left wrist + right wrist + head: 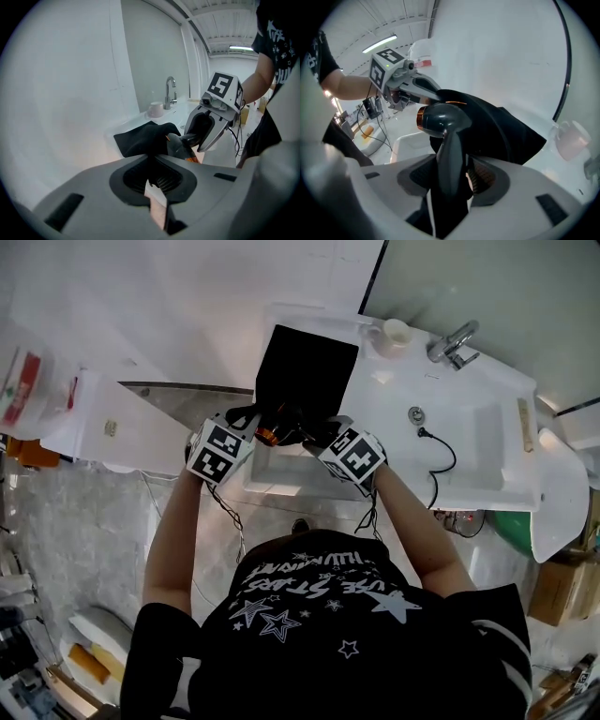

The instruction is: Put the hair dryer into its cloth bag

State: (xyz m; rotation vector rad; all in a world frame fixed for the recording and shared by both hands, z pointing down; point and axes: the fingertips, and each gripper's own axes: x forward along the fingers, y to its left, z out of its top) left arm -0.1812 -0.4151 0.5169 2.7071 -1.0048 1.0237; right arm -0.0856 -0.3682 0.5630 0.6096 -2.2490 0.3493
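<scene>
The black cloth bag (305, 367) lies on the white counter, its mouth toward me. My left gripper (251, 420) is shut on the bag's near edge, and in the left gripper view the black cloth (147, 138) runs into the jaws of the left gripper (152, 164). The dark grey hair dryer (440, 118) with a copper ring stands upright, its head at the bag's (506, 133) opening. My right gripper (451, 174) is shut on its handle. In the head view the hair dryer (274, 434) sits between the left gripper and the right gripper (314, 432).
A white cup (396, 332) and a chrome faucet (453, 343) stand behind the sink basin (483, 442) to the right of the bag. A black cord (441, 460) trails across the basin and over the counter's front edge. A white wall rises behind the counter.
</scene>
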